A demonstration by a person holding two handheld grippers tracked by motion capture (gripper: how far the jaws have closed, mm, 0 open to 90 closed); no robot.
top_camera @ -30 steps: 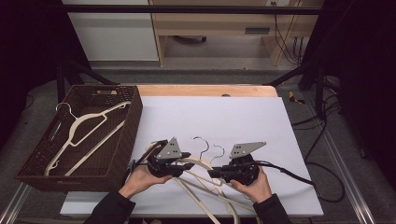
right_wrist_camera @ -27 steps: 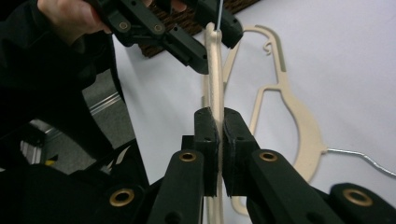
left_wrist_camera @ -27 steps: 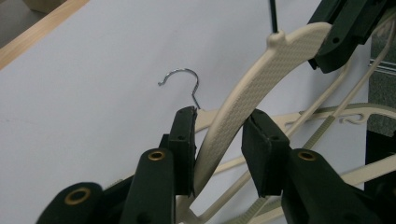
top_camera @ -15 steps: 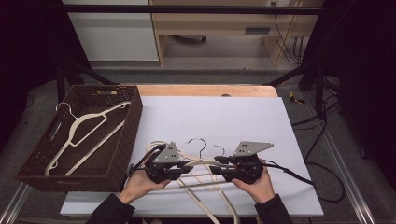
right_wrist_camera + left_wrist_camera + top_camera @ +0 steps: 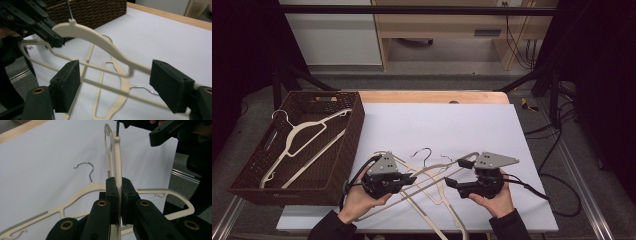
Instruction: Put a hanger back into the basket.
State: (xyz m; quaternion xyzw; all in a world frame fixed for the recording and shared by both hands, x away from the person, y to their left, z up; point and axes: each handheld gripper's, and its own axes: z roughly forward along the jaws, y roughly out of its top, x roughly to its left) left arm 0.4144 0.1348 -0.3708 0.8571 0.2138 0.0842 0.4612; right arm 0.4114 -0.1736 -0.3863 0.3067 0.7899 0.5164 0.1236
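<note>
Hanger (image 5: 118, 157), cream plastic, is being pinched in the left gripper (image 5: 119, 195), whose jaws have just been closing and are now pressing on its arm above the white counter (image 5: 472, 125). Right gripper (image 5: 122, 82) is facing it, its jaws just opening and standing spread around the hanger without pressing.

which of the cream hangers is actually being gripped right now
The raised hanger, clamped edge-on in the left gripper; the other hangers lie flat on the table or in the basket.

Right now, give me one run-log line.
left gripper: shut on hanger | right gripper: just opened, hanger between fingers | basket: two hangers
</note>
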